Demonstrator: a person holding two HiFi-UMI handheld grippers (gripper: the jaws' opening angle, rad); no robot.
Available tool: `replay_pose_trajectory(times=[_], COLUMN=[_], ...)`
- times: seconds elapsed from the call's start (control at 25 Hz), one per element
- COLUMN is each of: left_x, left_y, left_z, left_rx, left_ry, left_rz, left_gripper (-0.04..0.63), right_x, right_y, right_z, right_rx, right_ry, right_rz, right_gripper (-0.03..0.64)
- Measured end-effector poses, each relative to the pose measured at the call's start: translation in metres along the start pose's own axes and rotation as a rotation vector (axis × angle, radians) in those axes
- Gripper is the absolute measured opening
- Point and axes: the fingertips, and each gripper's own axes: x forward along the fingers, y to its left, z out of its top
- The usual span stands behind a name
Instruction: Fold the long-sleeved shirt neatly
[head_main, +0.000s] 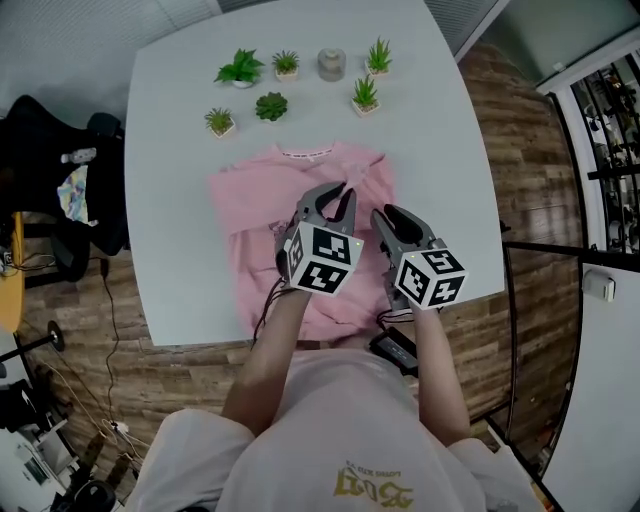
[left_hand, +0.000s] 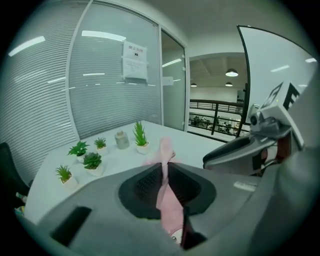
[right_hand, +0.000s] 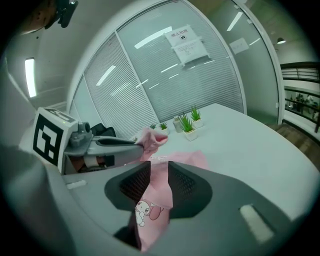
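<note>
While left gripper (head_main: 335, 200) and right gripper (head_main: 392, 218) each pinch the pink long-sleeved shirt (head_main: 250, 205), small green potted plants (head_main: 240, 70) line the white table's (head_main: 170, 220) far edge.

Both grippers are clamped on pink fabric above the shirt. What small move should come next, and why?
The left gripper and right gripper each pinch pink fabric, held up over the middle of the shirt, short of the collar. Probably carry both slightly toward the collar and lower the fold flat before opening.
</note>
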Motion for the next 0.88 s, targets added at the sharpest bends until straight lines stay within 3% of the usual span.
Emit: replay_pose_trajectory(times=[0.24, 0.68, 0.88], left_x=[0.038, 0.056, 0.058], left_y=[-0.023, -0.042, -0.054], left_z=[-0.040, -0.049, -0.041], left_rx=[-0.021, 0.005, -0.056], left_ry=[0.085, 0.098, 0.066], left_rz=[-0.029, -0.030, -0.089], left_gripper=[0.045, 0.052, 0.158], right_x=[-0.003, -0.009, -0.012], right_y=[-0.015, -0.030, -0.033], right_z=[-0.012, -0.028, -0.028], right_rx=[0.016, 0.075, 0.077], right_ry=[0.027, 0.033, 0.032], right_rz=[0.018, 0.044, 0.054], right_gripper=[0.121, 0.121, 0.121])
